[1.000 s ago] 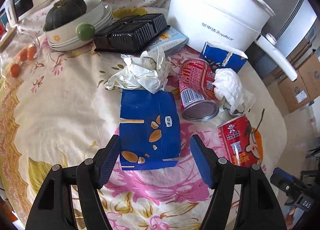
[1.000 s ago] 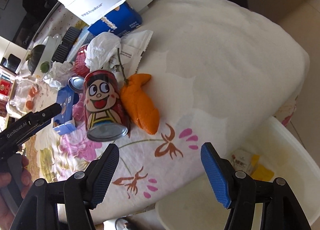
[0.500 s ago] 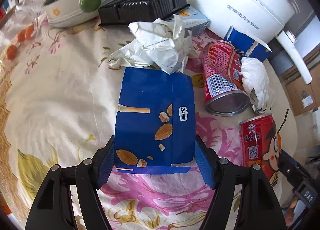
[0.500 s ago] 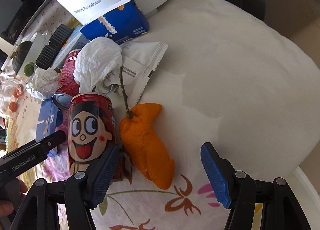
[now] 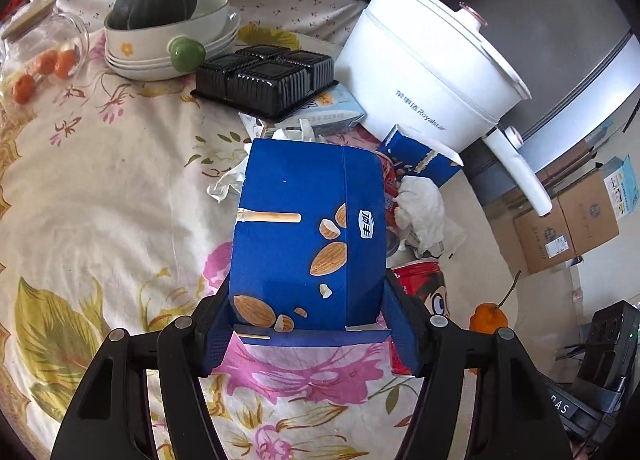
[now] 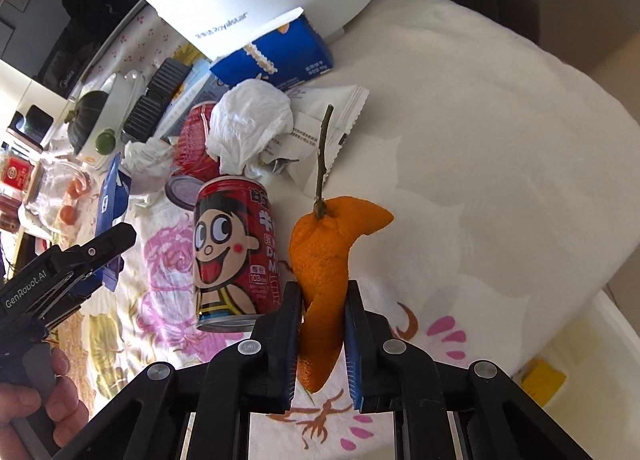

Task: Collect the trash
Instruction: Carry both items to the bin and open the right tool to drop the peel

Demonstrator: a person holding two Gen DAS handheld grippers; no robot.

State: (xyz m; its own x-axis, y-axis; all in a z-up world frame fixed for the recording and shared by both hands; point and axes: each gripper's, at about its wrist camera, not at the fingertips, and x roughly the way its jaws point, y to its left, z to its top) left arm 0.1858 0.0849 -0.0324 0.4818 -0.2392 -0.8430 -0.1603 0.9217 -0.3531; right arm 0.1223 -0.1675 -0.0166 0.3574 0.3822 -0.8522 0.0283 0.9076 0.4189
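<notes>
Orange peel, curled and stemmed, sits pinched in right gripper.

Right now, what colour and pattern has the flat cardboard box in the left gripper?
Deep blue cardboard box printed with almonds and a biscuit stick, clearest in the left wrist view.

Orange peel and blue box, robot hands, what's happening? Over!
Left gripper shut on blue box, tilted up off cloth. Right gripper shut on orange peel. Cartoon can lies close beside peel. White bin below table edge.
</notes>
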